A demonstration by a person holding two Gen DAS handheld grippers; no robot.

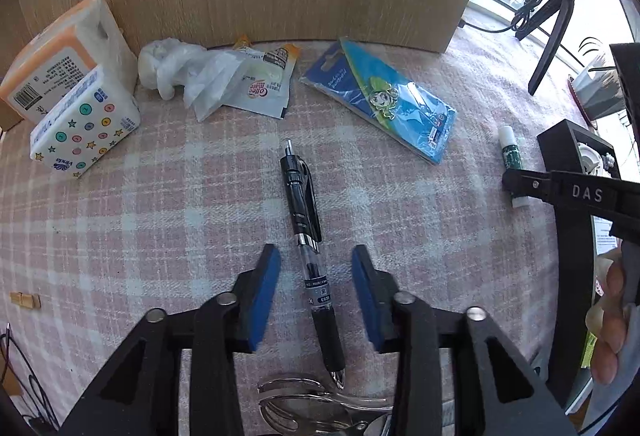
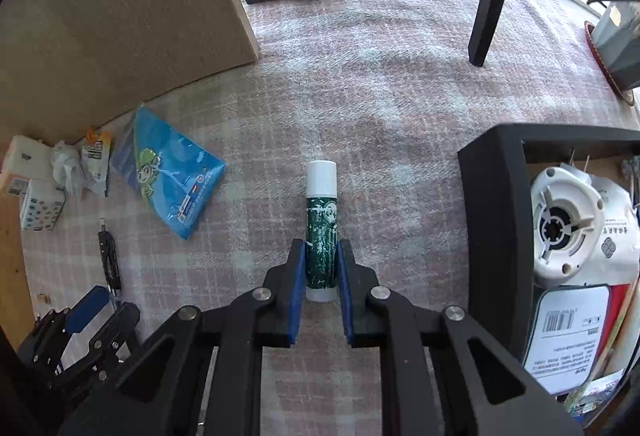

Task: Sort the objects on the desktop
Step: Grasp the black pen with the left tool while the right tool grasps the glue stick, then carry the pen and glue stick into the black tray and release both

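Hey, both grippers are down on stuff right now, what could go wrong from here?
The right gripper pinches the glue stick only near its base, so it may pivot or slip when lifted. The left gripper is open around the pen, which lies along the fingers and could roll away on closing.

Pen (image 1: 307, 260): black retractable, clear barrel section, rubber grip; lying flat on the pink plaid cloth, clicker end away, tip toward the camera, between the open blue pads.
Glue stick (image 2: 321, 232): white cap and base, worn green label; lying flat on the cloth, cap pointing away, lower body touched by blue pads on both sides.
Blue card packet (image 1: 382, 97): cartoon figure print, glossy wrap; lying flat, angled, near the wooden board.
Tissue packs (image 1: 86, 127): white, dotted print; at the cloth's left edge.
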